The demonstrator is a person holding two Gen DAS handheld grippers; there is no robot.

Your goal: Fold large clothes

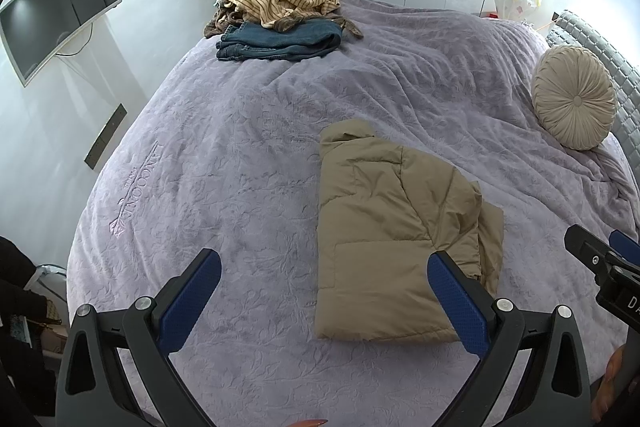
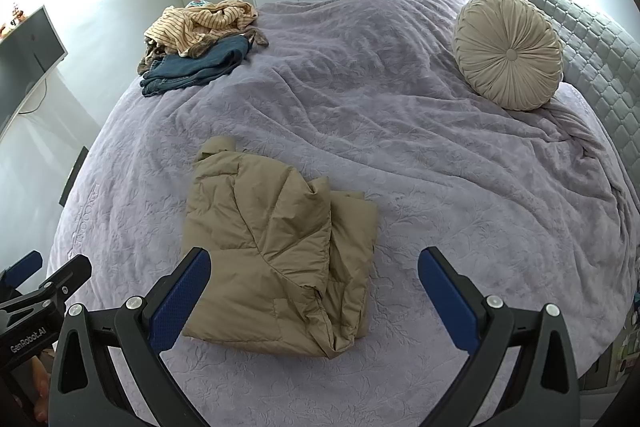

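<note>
Jacket (image 1: 384, 227) lies folded on bed betw. left hand-held gripper (image 1: 324, 299) & right hand-held gripper (image 2: 316, 295), both spread wide.

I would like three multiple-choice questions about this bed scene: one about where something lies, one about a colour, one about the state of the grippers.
1. Where does the round cushion rest?
A. on the heap of clothes
B. near the padded headboard
C. on the jacket

2. What colour is the folded puffer jacket?
A. red
B. tan
C. black

3. How do the left gripper and the right gripper stand?
A. both open, holding nothing
B. both shut on the jacket
C. one shut on the cushion

Answers: 1 B, the cushion leans at the bed's headboard side. 2 B, its fabric is khaki-tan against the purple bedspread. 3 A, each pair of blue pads is spread wide with nothing between.
</note>
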